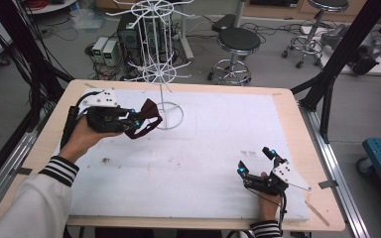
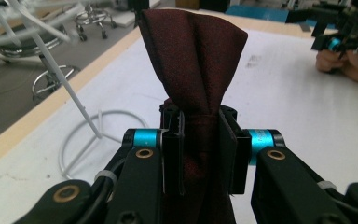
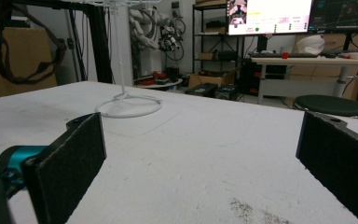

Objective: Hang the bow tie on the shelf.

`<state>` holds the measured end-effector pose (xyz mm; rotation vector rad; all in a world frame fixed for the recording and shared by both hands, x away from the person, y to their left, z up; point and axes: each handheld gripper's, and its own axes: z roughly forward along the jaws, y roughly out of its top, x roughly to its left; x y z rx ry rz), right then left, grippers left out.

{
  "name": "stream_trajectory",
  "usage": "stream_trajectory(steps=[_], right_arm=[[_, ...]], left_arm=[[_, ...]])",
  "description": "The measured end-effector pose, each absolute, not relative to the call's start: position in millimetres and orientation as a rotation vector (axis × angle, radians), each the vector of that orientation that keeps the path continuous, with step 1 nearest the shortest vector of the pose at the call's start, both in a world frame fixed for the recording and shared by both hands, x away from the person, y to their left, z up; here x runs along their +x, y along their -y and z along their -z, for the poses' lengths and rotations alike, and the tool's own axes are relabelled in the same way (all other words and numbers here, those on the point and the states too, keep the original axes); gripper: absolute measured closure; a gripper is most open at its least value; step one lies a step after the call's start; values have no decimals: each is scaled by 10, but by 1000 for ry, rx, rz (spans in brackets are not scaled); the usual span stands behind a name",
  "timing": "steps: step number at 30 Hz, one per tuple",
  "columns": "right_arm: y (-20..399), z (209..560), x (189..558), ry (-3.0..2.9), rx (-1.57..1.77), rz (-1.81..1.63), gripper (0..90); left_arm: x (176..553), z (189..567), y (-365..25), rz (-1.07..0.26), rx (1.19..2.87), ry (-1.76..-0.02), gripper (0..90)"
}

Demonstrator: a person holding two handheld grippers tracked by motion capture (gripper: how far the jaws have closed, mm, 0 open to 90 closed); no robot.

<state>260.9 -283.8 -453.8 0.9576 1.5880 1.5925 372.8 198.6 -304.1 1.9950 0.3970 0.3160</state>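
Burgundy bow tie [image 2: 193, 60] sits pinched in our left claw [image 1: 135, 119] beside the white wire rack [image 1: 155, 54]; right claw [image 1: 258, 161] rests wide open, empty. Hanging it likely comes next.

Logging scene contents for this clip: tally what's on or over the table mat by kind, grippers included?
Grippers: 2, the left gripper and the right gripper
Dark red bow ties: 1, the bow tie clamped in the left jaws
White wire display racks: 1, the rack standing on the mat
Total: 4
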Motion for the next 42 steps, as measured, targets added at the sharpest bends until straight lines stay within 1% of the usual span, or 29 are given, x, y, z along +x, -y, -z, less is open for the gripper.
stream_trajectory(steps=[8,25,42], right_arm=[[2837,4539,2610,-1588,957,-1593,7],[2838,4538,2608,-1588,958,-1594,7],[2839,4539,2609,-1586,960,-1600,7]], left_arm=[[3743,2904,-2026,-341,1943,-413,737],[3857,2680,-2055,-382,1905,-436,737],[4043,2643,-2095,-419,1851,-513,737]])
